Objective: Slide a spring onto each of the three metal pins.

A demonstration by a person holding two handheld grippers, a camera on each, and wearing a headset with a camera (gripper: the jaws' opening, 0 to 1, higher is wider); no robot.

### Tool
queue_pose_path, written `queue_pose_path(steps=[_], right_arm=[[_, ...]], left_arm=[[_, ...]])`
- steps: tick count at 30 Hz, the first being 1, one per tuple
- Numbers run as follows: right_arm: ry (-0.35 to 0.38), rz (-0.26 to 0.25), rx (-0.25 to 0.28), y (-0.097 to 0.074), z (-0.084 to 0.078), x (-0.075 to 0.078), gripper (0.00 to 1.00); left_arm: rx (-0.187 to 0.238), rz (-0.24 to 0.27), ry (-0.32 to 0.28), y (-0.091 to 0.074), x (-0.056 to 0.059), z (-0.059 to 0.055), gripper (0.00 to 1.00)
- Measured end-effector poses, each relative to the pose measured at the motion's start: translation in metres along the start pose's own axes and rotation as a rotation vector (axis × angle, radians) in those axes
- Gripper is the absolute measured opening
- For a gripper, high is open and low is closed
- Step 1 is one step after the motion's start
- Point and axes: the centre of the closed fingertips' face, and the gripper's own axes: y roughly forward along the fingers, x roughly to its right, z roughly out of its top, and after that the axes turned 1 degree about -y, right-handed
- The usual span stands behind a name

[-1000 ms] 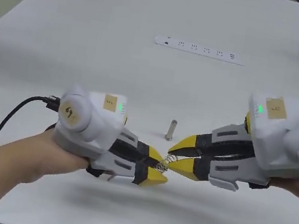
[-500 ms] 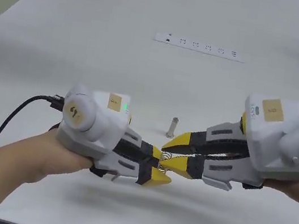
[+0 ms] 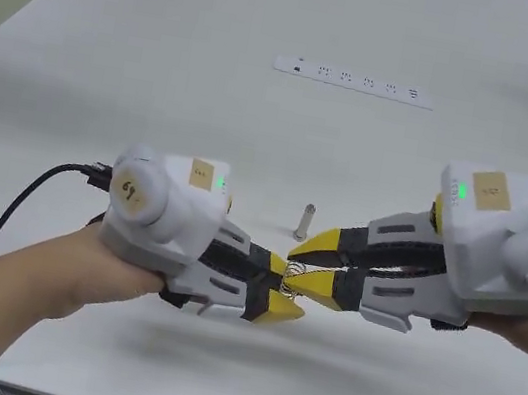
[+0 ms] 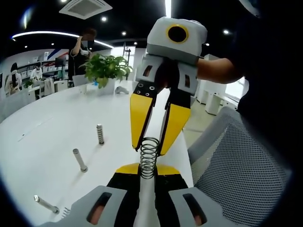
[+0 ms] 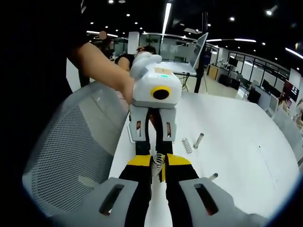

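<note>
A small coil spring point(image 3: 295, 269) hangs above the white table point(image 3: 256, 125), and my left gripper point(image 3: 282, 284) is shut on its base. In the left gripper view the spring point(image 4: 148, 156) stands up from my left gripper point(image 4: 147, 170). My right gripper point(image 4: 150, 147) comes in from the opposite side, open, with a yellow finger close on each side of the spring's free end. The right gripper view has the spring point(image 5: 158, 163) in the gap of my right gripper point(image 5: 159, 161). One metal pin point(image 3: 306, 221) stands on the table just behind the tips.
Two more pins point(image 4: 79, 160) point(image 4: 46, 204) and a loose spring point(image 5: 187, 145) lie on the table by the standing pin point(image 4: 100, 134). A white power strip point(image 3: 352, 81) lies farther back. A black cable point(image 3: 25, 203) trails from the left gripper. A mesh chair point(image 5: 71, 156) stands at the table's edge.
The right gripper's jaws have narrowed around the spring's free end. The left gripper has kept hold of the spring and shifted slightly right.
</note>
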Motion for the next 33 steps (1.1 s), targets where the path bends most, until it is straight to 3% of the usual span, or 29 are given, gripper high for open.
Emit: queue_pose_path(steps=[4, 21, 33], right_arm=[[-0.024, -0.002, -0.014, -0.001, 0.001, 0.0, 0.07], [-0.047, -0.005, -0.029, -0.001, 0.001, 0.004, 0.07], [-0.078, -0.006, -0.052, 0.0, 0.001, 0.007, 0.07]], left_arm=[[0.007, -0.003, -0.06, -0.001, 0.0, 0.001, 0.02], [0.037, 0.021, -0.087, -0.007, -0.004, 0.008, 0.06], [0.027, 0.062, -0.107, -0.018, -0.011, 0.001, 0.16]])
